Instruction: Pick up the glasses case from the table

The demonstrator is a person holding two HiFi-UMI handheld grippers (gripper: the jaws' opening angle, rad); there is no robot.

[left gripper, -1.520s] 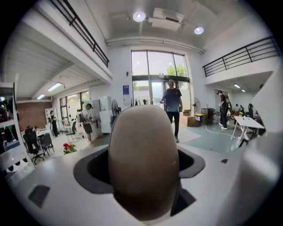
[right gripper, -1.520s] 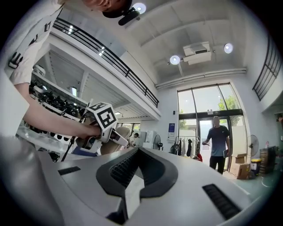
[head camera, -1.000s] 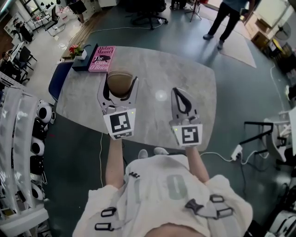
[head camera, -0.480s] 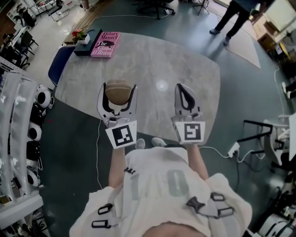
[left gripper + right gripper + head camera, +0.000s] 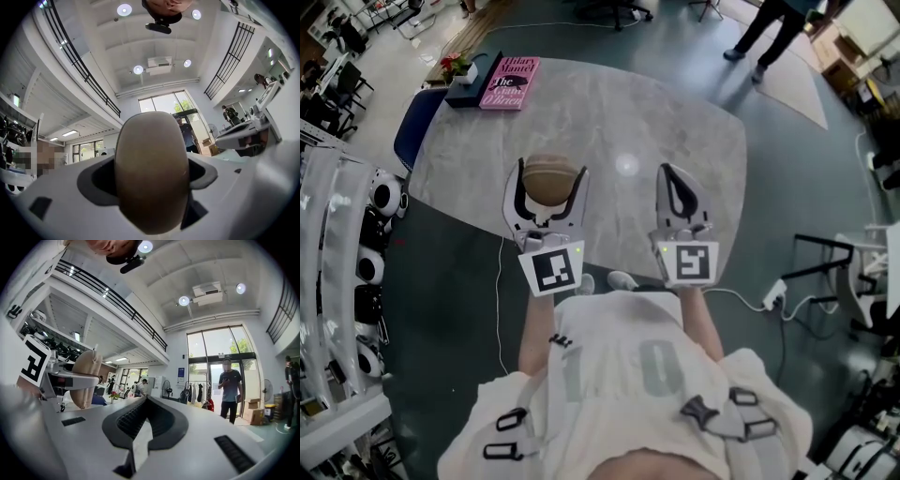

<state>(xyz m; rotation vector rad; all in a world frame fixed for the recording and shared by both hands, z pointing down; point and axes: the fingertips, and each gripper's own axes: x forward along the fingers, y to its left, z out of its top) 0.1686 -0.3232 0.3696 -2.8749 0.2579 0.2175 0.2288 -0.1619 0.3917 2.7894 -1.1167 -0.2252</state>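
— Between the jaws of the left claw [image 5: 550, 178], what sits there?

— A brown glasses case [image 5: 151, 159], rounded and smooth. Both jaws press on its sides, and one end sticks out past the tips. The claw points upward, so ceiling lights show behind the case.

— And the right claw [image 5: 676, 192]?

— Pressed together on nothing, its ridged pads meeting. It hangs beside the left one, near but apart.

— Is the case off the counter [image 5: 628, 103]?

— I'd judge so. From the right gripper view it shows in the air, clamped in the left claw, with nothing under it. A pink book [image 5: 510, 83] and a small flowering plant [image 5: 453, 67] lie at the counter's far corner, well apart from both claws.

— So which step is this?

— The lift looks done. What follows calls for a firm, level hold, since that smooth shell could slide out forward if the jaws ease.
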